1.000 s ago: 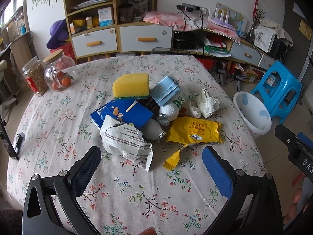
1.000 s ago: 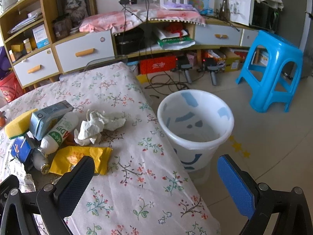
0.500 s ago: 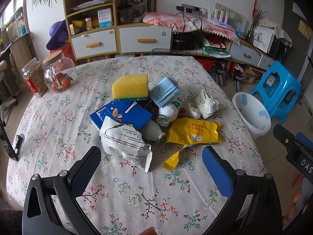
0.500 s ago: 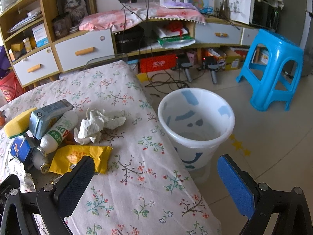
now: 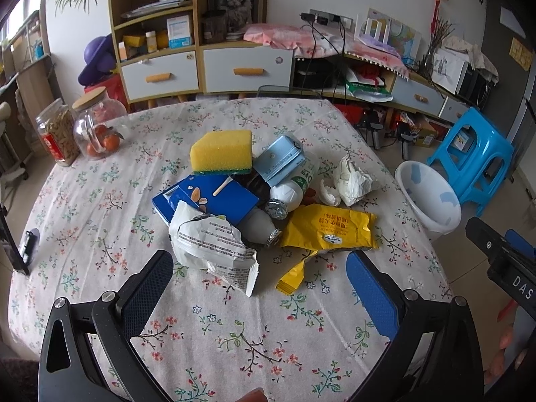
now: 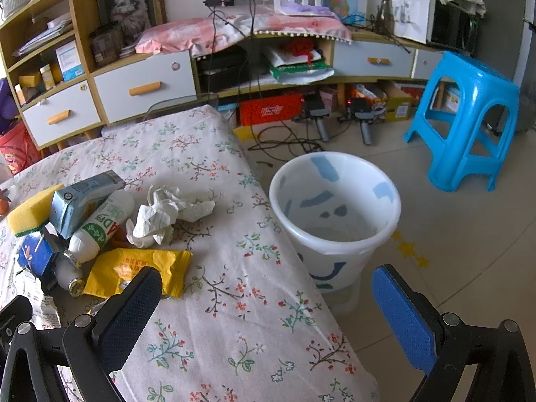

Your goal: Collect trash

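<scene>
Both grippers hang wide and empty: the left gripper (image 5: 259, 264) above the white wrapper (image 5: 214, 244), the right gripper (image 6: 264, 288) over the table's edge. The heap is tangled; tugging one piece could drag bottles (image 5: 289, 191) off. The bin (image 6: 335, 211) stands on the floor at three o'clock, its bottom hard to read.

Few markings can be read. At 4 o'clock in the left wrist view, the black body of the right gripper (image 5: 509, 268) carries white letters "DAS", cut off at the frame edge. In the right wrist view, the white bottle (image 6: 100, 227) at 9 o'clock shows red letters "AD" beside green characters too small to make out. The yellow packet (image 5: 330, 226) and white torn wrapper (image 5: 214, 246) bear print too small to read.
</scene>
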{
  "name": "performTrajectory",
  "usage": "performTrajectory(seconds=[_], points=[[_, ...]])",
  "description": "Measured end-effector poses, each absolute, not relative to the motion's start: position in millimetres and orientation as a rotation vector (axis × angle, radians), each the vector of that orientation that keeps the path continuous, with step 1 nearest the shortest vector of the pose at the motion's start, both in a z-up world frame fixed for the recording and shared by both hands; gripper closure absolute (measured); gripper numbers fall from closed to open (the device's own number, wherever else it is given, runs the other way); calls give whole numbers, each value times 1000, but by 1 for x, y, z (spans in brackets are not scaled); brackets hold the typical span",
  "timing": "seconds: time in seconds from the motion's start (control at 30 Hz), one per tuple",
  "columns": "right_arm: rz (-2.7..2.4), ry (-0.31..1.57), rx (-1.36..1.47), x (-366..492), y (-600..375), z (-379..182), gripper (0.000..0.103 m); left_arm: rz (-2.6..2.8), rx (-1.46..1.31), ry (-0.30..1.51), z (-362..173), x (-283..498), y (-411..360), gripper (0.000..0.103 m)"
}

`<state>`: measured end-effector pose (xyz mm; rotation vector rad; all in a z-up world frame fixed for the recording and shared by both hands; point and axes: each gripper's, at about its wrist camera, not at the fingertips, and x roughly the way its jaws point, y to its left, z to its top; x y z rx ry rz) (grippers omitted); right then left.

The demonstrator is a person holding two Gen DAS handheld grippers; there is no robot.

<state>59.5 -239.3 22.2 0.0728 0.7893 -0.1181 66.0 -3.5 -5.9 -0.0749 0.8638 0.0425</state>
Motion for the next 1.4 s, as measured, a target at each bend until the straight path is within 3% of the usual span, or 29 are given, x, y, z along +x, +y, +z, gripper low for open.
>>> performTrajectory(seconds=[0.53,0.9,1.07,1.23,1.4], points=[[-119,770,60,59,-238,35,0,2,-111,876,11,74,18,0],[38,911,61,112,-222,49,0,14,-54,962,25,135,66,0],[96,980,76,149,-205,32,0,44,-130,980,7,162,86,1],[142,1040,112,166,-196,-4,0,3,-223,1037,-14,179,95,11],[140,1123,193,190,-197,-30,0,-49,-266,1015,-13,191,82,11]])
